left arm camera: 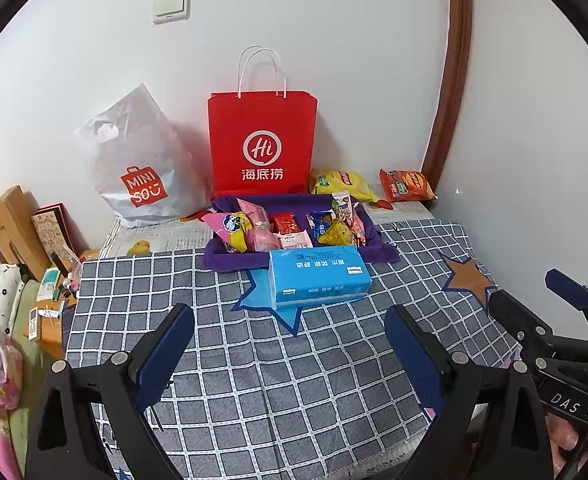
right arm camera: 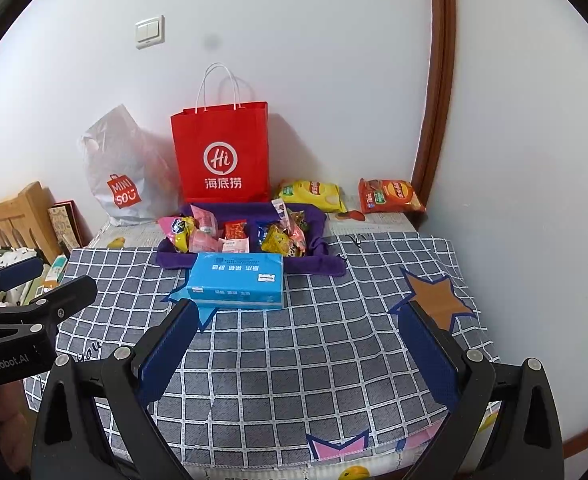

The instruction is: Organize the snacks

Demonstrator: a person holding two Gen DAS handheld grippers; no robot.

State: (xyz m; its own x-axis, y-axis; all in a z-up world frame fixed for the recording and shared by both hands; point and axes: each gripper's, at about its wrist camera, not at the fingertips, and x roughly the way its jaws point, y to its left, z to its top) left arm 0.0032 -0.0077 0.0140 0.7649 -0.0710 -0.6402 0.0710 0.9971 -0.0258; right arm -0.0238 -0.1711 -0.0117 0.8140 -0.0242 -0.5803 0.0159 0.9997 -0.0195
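Both grippers sit closest to the lens, low over the near end of the checked cloth (left arm camera: 278,380). Left gripper (left arm camera: 290,352) has its jaws spread wide with nothing between them, just bare cloth. Same story for the right gripper (right arm camera: 294,352): jaws wide apart, nothing held. You can see each one poking into the other's view from the side too.

Using the blue tissue box (left arm camera: 319,278) as the anchor: it lies flat on the cloth well ahead of both grippers, printing upside down from this side. Touching its far edge is a purple tray (left arm camera: 377,246) packed with snacks, so a pink packet (left arm camera: 236,232) at the left end, a small red packet (left arm camera: 286,224) in the middle, and a blue and yellow bunch (left arm camera: 333,228) at the right end. Behind the tray, against the wall, stands a red paper bag (left arm camera: 262,140) with white handles. Left of that slumps a grey plastic shopping bag (left arm camera: 142,168). Off to the far right of the box, near the wall corner, a yellow chip bag (left arm camera: 339,184) and an orange chip bag (left arm camera: 405,186) lie flat outside the tray, the orange one further right.
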